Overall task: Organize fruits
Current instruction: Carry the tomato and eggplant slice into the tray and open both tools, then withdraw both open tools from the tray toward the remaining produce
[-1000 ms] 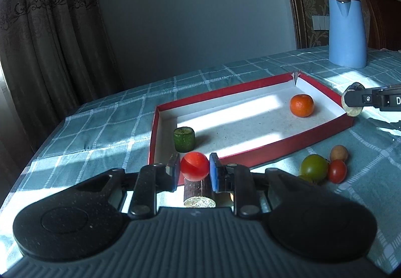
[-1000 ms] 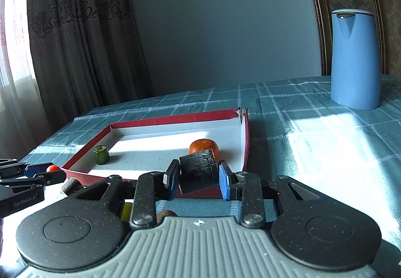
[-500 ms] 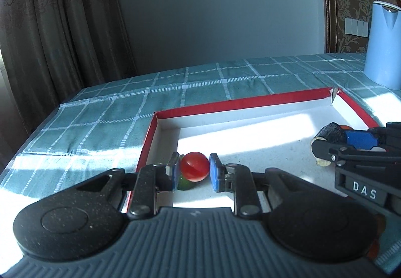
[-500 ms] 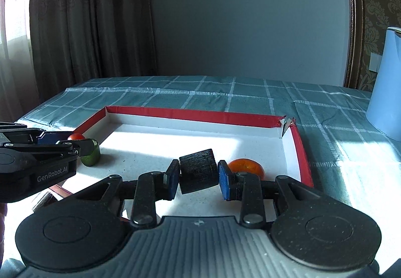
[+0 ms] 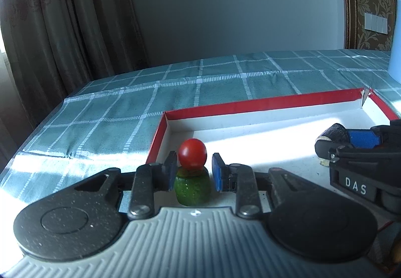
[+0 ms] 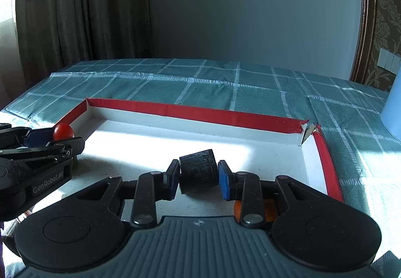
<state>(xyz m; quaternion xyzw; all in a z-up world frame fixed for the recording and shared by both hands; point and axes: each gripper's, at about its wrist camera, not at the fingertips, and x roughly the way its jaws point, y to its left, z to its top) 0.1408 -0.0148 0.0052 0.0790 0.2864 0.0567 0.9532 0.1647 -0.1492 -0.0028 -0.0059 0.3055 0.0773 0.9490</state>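
- While the left gripper hangs low over the near-left corner of the red-rimmed tray, its jaws are apart – there's a visible gap on each side of the cherry tomato between them.
- That tomato looks perched on top of a green cylinder piece standing on the white tray floor; can't tell if it's actually resting on it or just lined up from this angle.
- Over on the right gripper, the jaws are clamped on a dark, rough-skinned chunk, held above the tray floor near the middle.
- From the right wrist view you can spot the tomato again by the tray's left wall, plus a bit of orange fruit peeking out under the right gripper's linkage.
- Everything sits on a tabletop with a teal checked cloth; a light blue kettle edge shows far right – mostly cut off.
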